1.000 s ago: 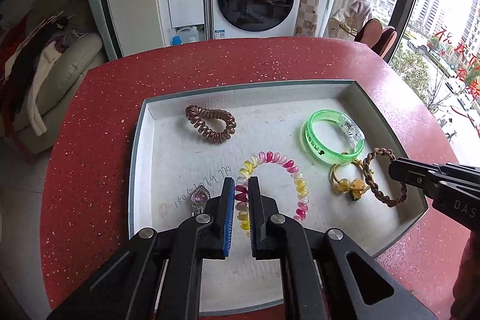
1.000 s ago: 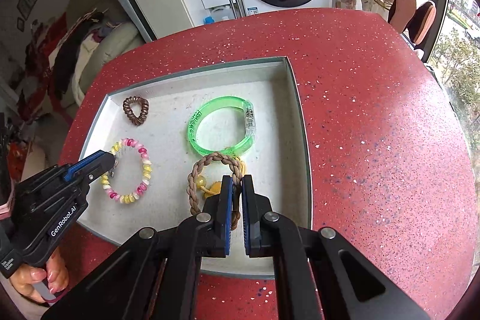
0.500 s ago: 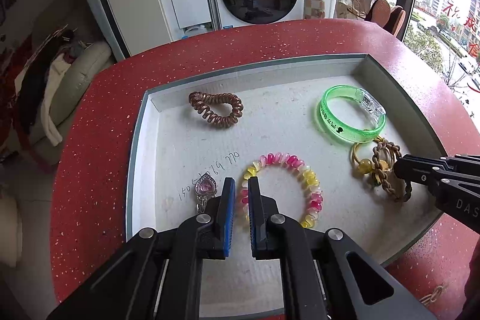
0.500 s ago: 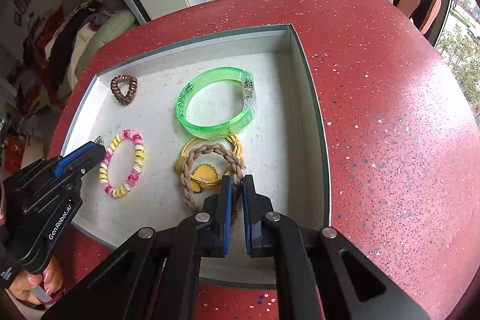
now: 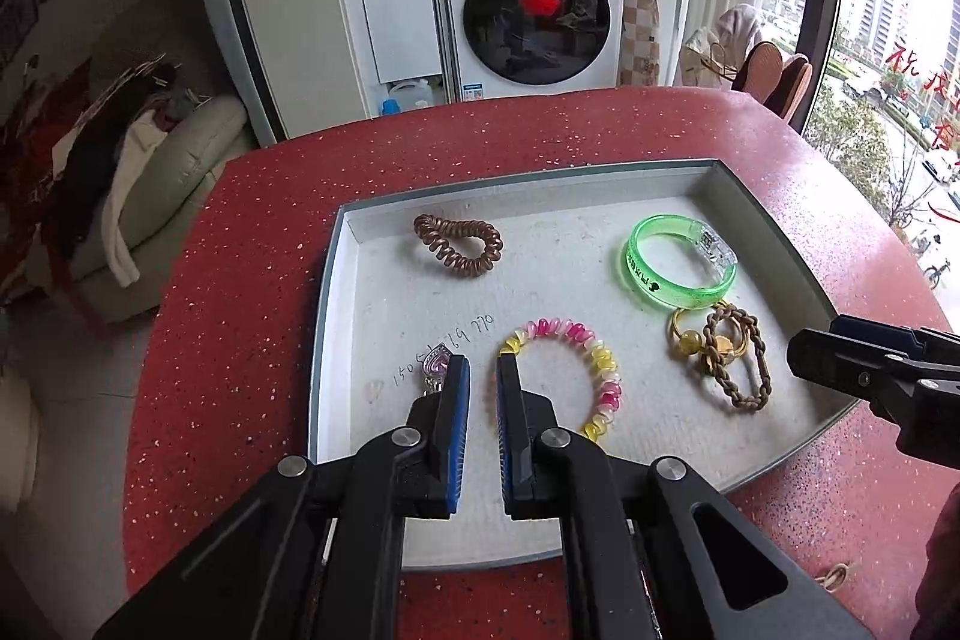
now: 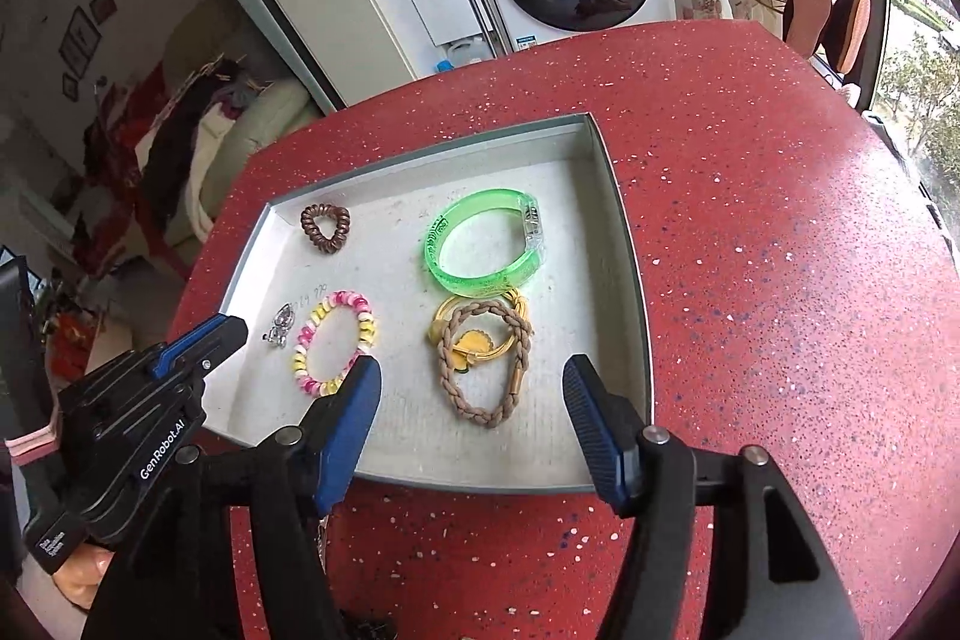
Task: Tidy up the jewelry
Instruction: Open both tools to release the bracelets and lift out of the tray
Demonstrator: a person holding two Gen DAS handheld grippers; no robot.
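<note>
A grey tray (image 5: 336,292) (image 6: 630,280) on the red table holds jewelry: a brown spiral hair tie (image 5: 459,246) (image 6: 326,228), a green bangle (image 5: 681,260) (image 6: 486,250), a pink-yellow bead bracelet (image 5: 576,376) (image 6: 334,342), a braided tan bracelet over a gold ring piece (image 5: 729,364) (image 6: 483,358), and a small silver-pink pendant (image 5: 435,367) (image 6: 279,325). My left gripper (image 5: 482,370) is nearly shut and empty, between the pendant and the bead bracelet. My right gripper (image 6: 471,379) is open wide, its fingers either side of the braided bracelet, above the tray's near edge.
The red speckled table (image 6: 780,250) extends right of the tray. A small cord piece (image 5: 831,577) lies on the table near the tray's front corner. A washing machine (image 5: 534,10) and sofa (image 5: 156,196) stand beyond the table.
My right gripper has opened wide from shut and pulled back from the braided bracelet. My left gripper has drawn back slightly and stays nearly shut. The jewelry has not moved.
</note>
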